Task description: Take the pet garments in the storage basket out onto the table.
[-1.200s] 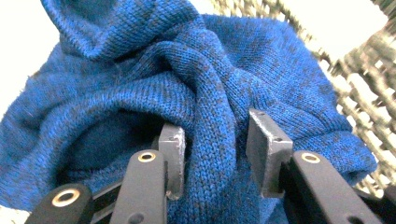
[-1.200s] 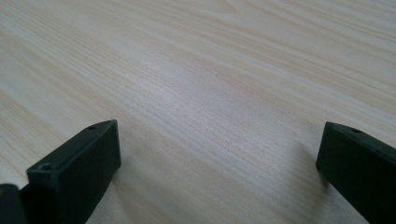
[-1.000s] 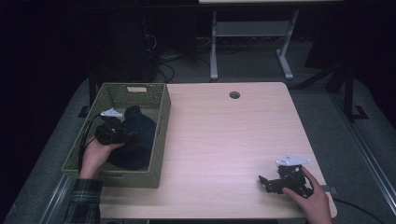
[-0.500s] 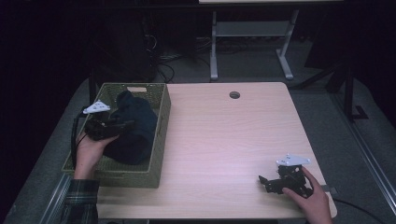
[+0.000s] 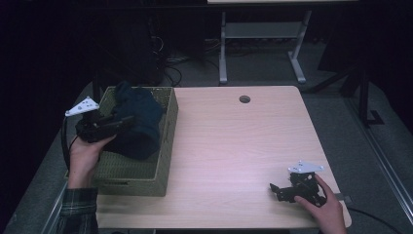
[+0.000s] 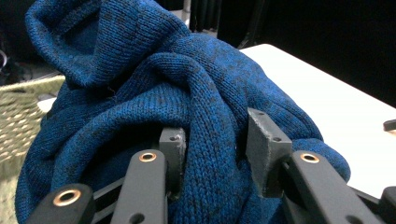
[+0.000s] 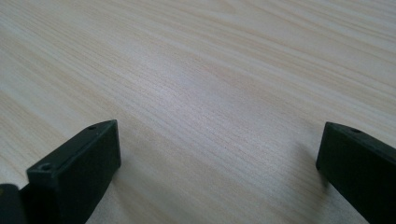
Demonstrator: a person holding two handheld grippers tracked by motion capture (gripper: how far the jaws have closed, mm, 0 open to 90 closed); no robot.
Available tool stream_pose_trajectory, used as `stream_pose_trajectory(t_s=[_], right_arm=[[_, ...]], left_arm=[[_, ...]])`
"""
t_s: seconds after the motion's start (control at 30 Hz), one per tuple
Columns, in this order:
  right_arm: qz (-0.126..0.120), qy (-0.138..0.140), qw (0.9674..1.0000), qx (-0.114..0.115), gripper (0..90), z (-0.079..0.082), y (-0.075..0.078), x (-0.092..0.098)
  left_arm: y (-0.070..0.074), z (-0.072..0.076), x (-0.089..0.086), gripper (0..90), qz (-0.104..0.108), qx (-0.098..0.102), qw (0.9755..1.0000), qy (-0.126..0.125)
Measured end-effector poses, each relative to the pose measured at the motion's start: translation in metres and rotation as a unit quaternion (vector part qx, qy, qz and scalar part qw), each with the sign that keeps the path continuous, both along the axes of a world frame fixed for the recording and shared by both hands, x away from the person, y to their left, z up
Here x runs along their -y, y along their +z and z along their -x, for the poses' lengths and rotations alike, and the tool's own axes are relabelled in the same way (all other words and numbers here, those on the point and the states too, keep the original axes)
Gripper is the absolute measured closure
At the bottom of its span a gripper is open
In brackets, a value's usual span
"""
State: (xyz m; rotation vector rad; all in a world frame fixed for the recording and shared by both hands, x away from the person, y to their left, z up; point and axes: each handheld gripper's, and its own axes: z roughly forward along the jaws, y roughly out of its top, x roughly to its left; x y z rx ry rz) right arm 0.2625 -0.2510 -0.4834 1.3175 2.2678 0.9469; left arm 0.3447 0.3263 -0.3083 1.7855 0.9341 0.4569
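A dark blue knitted garment point(image 5: 140, 117) hangs bunched above the woven green basket point(image 5: 167, 134) at the table's left edge. My left gripper point(image 5: 127, 126) is shut on a thick fold of it from the left side. In the left gripper view both pads press into the knit point(image 6: 154, 79) around my left gripper point(image 6: 215, 149), and the cloth bulges between and over the jaws. My right gripper point(image 5: 276, 189) rests on the table near the front right corner, held by a hand. In the right gripper view it point(image 7: 217, 149) stands open, with bare wood between the jaws.
The light wooden table point(image 5: 243, 141) has a round cable hole point(image 5: 244, 99) near its far edge. Behind the table stand a metal frame's legs point(image 5: 223, 53) and cables on a dark floor.
The left hand has risen and drawn the blue garment up out of the basket, so most of it now hangs above the rim. The right hand and gripper have stayed put.
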Motion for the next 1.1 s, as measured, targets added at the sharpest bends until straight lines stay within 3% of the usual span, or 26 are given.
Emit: stream_pose_trajectory(t_s=[0.5, 1.1], right_arm=[[0.0, 0.0, 1.0, 0.0, 0.0, 0.0, 0.0, 0.0], [0.0, 0.001, 1.0, 0.0, 0.0, -0.001, 0.0, 0.0]], left_arm=[[0.026, 0.001, 0.033, 61.8, 0.025, 0.031, 0.9978, -0.054], [0.042, 0.002, 0.071, 62.0, 0.048, 0.048, 0.9928, -0.099]])
